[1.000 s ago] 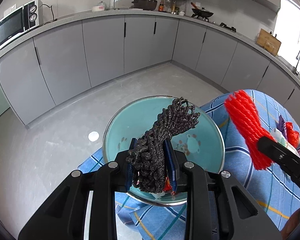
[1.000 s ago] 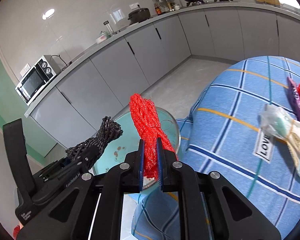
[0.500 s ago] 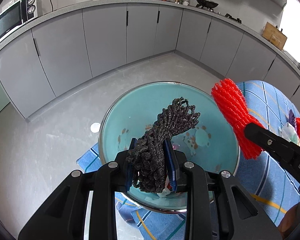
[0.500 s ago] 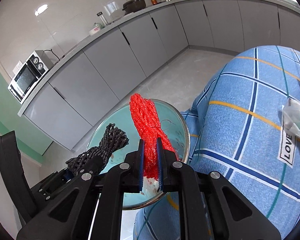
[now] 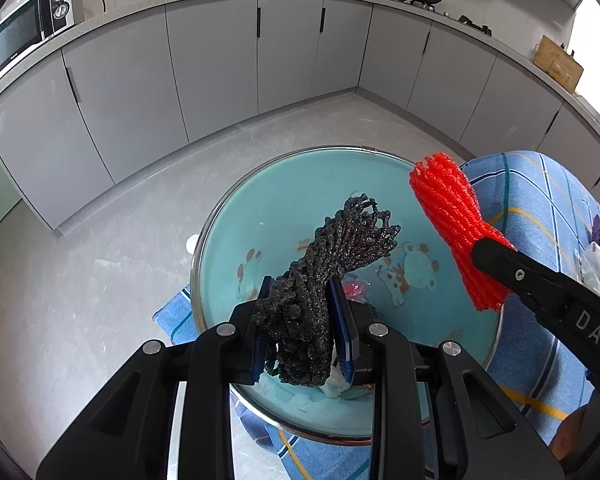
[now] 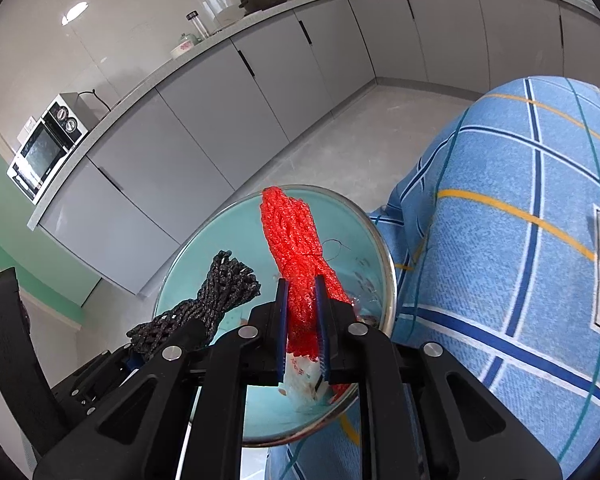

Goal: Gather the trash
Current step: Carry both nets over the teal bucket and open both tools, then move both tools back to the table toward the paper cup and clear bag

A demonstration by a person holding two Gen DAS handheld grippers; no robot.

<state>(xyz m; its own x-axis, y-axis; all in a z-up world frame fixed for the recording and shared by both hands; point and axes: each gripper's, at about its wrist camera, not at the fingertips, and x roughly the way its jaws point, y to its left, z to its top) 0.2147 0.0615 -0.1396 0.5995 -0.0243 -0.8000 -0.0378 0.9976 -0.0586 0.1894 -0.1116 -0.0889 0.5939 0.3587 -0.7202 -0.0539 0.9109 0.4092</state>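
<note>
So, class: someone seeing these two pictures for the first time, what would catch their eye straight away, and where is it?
Brightest is the red foam net, bunched and pinched upright in the right gripper. Beside it, the left gripper is shut on a black foam net. Both hang over a teal basin with cartoon animals on its bottom, at the edge of the blue checked tablecloth.

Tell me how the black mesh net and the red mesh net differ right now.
Colour: the black mesh net is dark and glittery; the red mesh net is bright red.
Holder: the left gripper clamps the black net, the right gripper the red net.
Shape: the black net's free end fans open; the red net stays a tight bundle.
Shared: both are bunched foam netting, gripped near one end, above the teal bowl.
</note>
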